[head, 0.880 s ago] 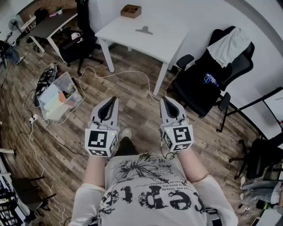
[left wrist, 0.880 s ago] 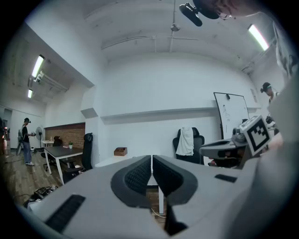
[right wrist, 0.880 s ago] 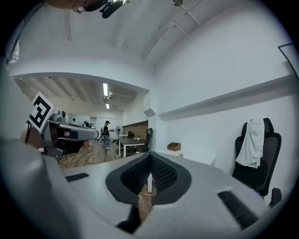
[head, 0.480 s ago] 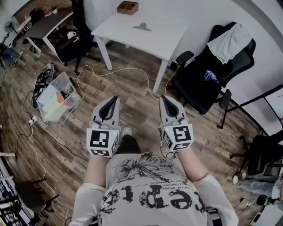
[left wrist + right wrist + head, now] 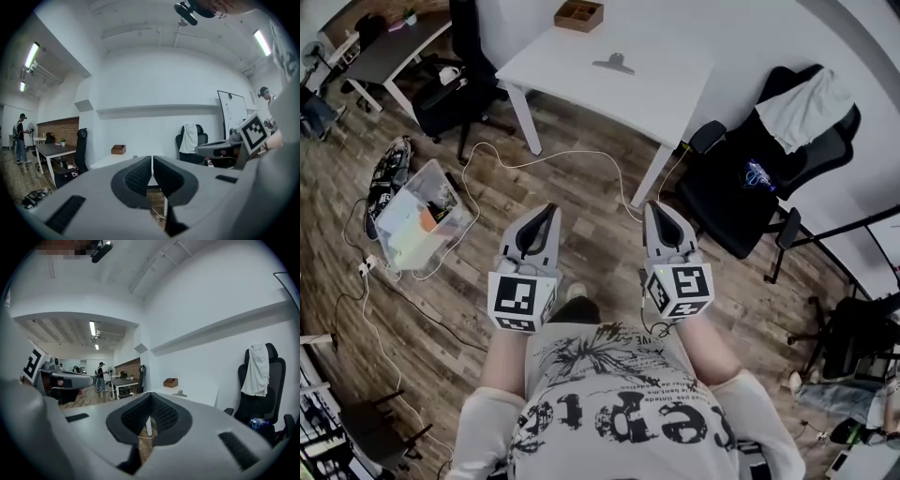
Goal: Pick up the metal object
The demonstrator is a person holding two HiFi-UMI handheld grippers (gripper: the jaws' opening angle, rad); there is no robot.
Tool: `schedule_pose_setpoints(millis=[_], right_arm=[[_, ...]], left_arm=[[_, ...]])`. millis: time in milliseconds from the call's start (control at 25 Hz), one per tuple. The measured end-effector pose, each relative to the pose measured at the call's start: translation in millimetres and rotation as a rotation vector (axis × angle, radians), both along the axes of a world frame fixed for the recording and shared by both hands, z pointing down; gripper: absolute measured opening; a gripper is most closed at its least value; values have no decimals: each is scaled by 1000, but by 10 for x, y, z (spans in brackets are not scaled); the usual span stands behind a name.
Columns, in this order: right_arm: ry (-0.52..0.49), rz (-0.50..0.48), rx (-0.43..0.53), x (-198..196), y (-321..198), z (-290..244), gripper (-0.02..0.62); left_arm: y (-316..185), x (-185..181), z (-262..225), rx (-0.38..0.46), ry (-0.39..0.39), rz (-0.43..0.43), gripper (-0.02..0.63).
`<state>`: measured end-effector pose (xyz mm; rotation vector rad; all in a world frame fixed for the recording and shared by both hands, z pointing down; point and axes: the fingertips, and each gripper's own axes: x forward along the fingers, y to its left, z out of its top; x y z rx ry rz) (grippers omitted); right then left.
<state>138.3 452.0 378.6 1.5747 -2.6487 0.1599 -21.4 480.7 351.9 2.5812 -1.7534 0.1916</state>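
While lying flat on the white rectangular table (image 5: 661,94), the small grey metal object (image 5: 613,64) is showing a flat, clip-like shape | it is sitting well ahead of both grippers, touching neither | left gripper (image 5: 547,210) and right gripper (image 5: 653,208) are hovering with jaws clenched together, gripping nothing.

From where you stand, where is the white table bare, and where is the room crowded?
White table: bare between the metal clip and its near edge; wooden box at the far edge. Crowded: floor around the plastic bin and cables.
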Motion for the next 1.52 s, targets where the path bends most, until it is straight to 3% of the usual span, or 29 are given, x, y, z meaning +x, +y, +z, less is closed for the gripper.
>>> schedule_pose_setpoints(millis=[360,640,1040,1520], right_arm=[[18,43,2,-704,-993,-77,-9],[51,35,-35,-931,-1637,149,-9],[30,30,-62,-900,-3072,325,-9],[43,57,-61,-589,-4971,237,-9]], left_arm=[[-962,-829,-144,14,-15,8,14],[-1549,-1082,99,-48,-7,-7,14],[-2871,-982,201,-14,-65,16,14],[-4906,-659,34,-1,-24,44,14]])
